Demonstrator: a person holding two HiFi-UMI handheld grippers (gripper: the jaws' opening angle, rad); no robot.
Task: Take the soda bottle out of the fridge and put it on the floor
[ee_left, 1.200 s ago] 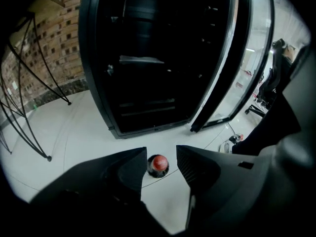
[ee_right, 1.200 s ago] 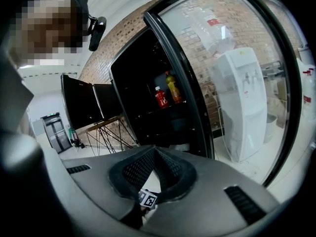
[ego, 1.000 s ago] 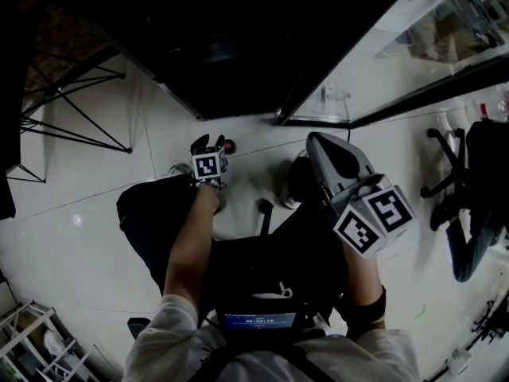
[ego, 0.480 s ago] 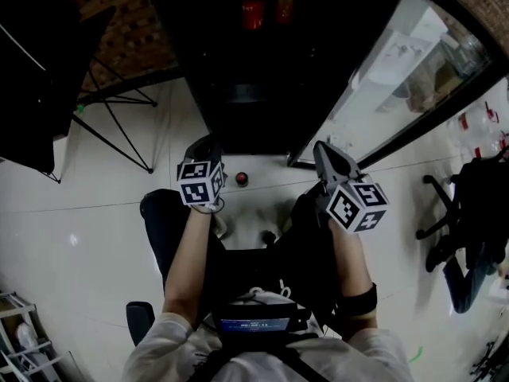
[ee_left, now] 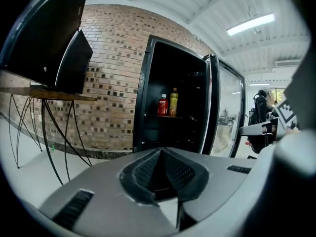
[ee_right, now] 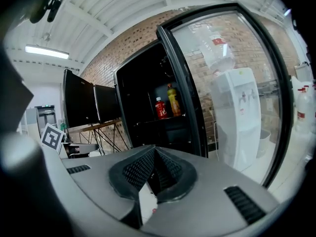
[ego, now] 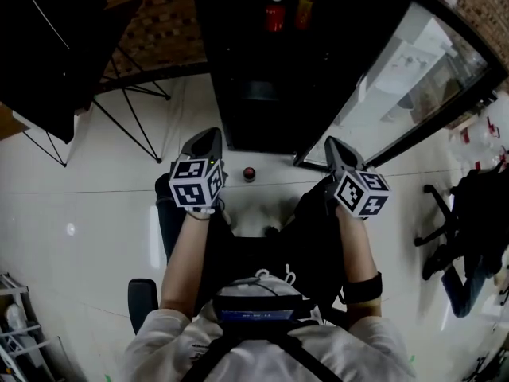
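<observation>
Left claw (ego: 207, 134) and right claw (ego: 332, 144) are both closed and empty, low before the open fridge (ego: 254, 102). The red soda bottle (ego: 274, 13) stands upright, cap up, on a fridge shelf (ee_left: 170, 117) ahead and above, well apart from both and about equally far from each. A small red-topped thing (ego: 250, 173) on the floor (ego: 95, 213) between them cannot be identified.
</observation>
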